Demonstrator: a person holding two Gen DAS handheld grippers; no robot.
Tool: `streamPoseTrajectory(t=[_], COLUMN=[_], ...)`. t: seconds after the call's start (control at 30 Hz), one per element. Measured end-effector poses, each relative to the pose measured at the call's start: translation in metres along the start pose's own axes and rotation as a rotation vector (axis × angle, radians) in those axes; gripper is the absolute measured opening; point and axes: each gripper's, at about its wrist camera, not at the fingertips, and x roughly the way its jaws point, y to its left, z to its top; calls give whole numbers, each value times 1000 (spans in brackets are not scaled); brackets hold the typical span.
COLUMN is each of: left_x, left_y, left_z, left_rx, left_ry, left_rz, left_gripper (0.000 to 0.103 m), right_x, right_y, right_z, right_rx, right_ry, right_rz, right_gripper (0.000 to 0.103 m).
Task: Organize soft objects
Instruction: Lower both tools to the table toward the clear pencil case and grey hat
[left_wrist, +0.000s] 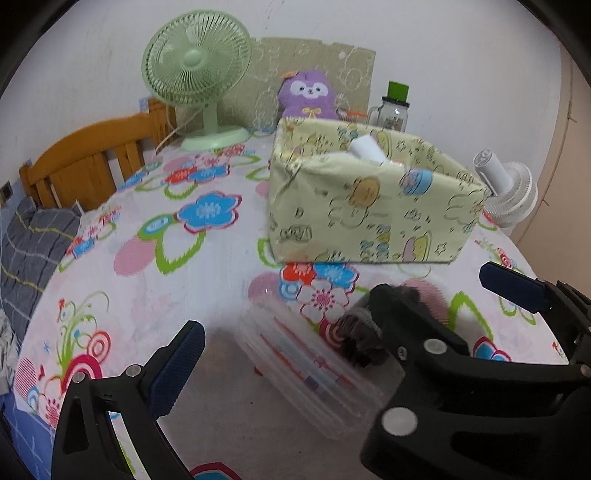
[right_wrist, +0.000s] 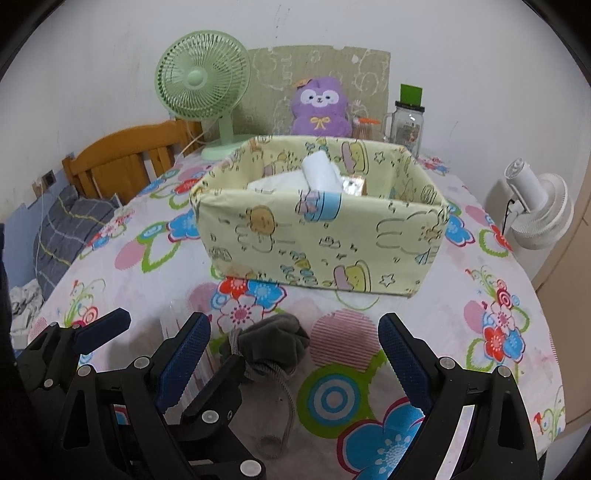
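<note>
Grey soft pouch (right_wrist: 275, 345) with drawstring, lying on floral tablecloth (right_wrist: 424, 325) before yellow fabric box (right_wrist: 317, 236). Right gripper (right_wrist: 293, 354): jaws spread wide, pouch between them, untouched. Left gripper (left_wrist: 288, 325): jaws spread, beside clear plastic container (left_wrist: 310, 369).

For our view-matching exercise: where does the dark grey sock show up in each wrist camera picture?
Left wrist: dark grey sock lower right of centre, partly hidden behind the right gripper.
Right wrist: lower centre, between that gripper's open fingers.
Shared landmark: the yellow fabric box just beyond it.
</note>
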Motion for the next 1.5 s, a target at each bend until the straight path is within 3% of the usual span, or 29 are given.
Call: streamPoseTrajectory(t=[0.9,1.23,1.33,1.5], left_x=[31,38,39,39], left_y=[14,10,8,2], left_z=[-10,-5,-3,-3], left_rx=[-8,11,10,31], left_ry=[81,82,79,70], left_rz=[20,40,39,39], left_gripper=[103,102,100,93], right_x=[54,60,60,59], right_y=[6,5,1,-2], right_z=[-9,-7,-6,-6], right_rx=[33,37,42,44], right_ry=[144,141,136,129], right_rz=[53,43,33,24], right_gripper=[94,80,70,68])
